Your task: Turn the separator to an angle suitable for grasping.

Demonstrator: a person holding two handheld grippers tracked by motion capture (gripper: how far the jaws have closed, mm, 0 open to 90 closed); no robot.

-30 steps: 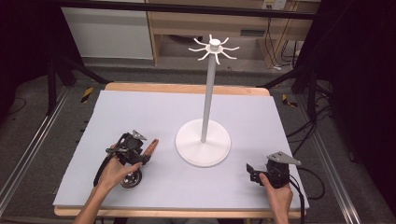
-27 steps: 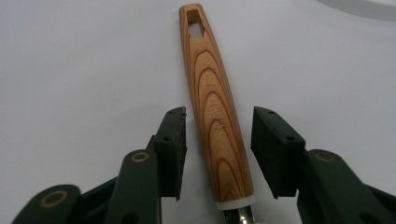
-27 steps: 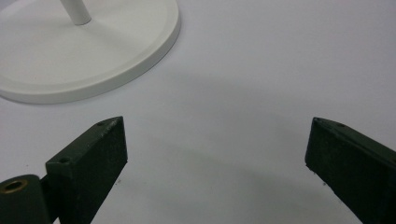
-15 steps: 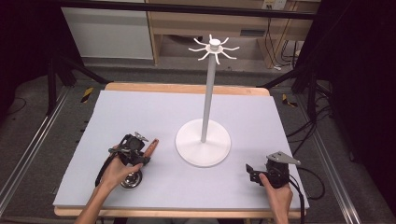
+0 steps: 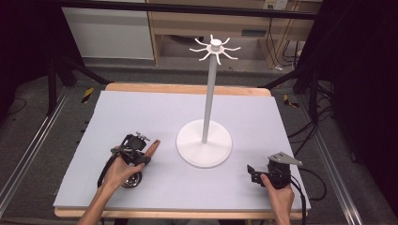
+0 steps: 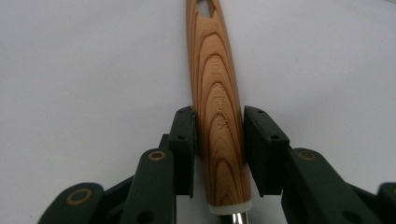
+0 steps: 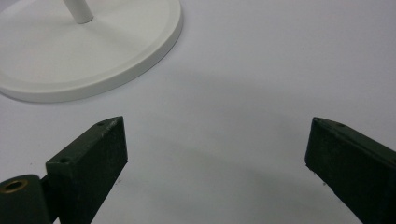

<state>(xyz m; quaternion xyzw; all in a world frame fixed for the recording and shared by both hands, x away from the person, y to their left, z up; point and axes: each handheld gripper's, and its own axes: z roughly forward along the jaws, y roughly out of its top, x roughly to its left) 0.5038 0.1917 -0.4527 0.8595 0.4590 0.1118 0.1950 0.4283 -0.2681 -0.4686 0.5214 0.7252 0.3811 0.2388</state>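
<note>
A utensil with a wooden handle [image 6: 217, 70] lies on the grey mat [image 5: 155, 112], its handle end [image 5: 153, 146] pointing toward the white stand. Its round metal head [image 5: 132, 181] sits by the person's left hand. My left gripper [image 6: 218, 126] has its jaws on either side of the handle near the metal neck. They are closing, and the pads touch the wood. The same gripper [image 5: 142, 154] lies low on the mat in the high view. My right gripper [image 7: 215, 135] rests open over bare mat, nothing between its jaws, at the front right [image 5: 253, 173].
A white stand [image 5: 204, 149] with a tall pole and a ring of hooks [image 5: 215, 47] on top rises mid-table. Its round base [image 7: 93, 56] lies just ahead and left of the right gripper. The wooden table edge [image 5: 187, 88] borders the mat.
The left gripper's jaws have drawn in around the wooden handle. Neither hand has shifted, and the right gripper is as it was.
</note>
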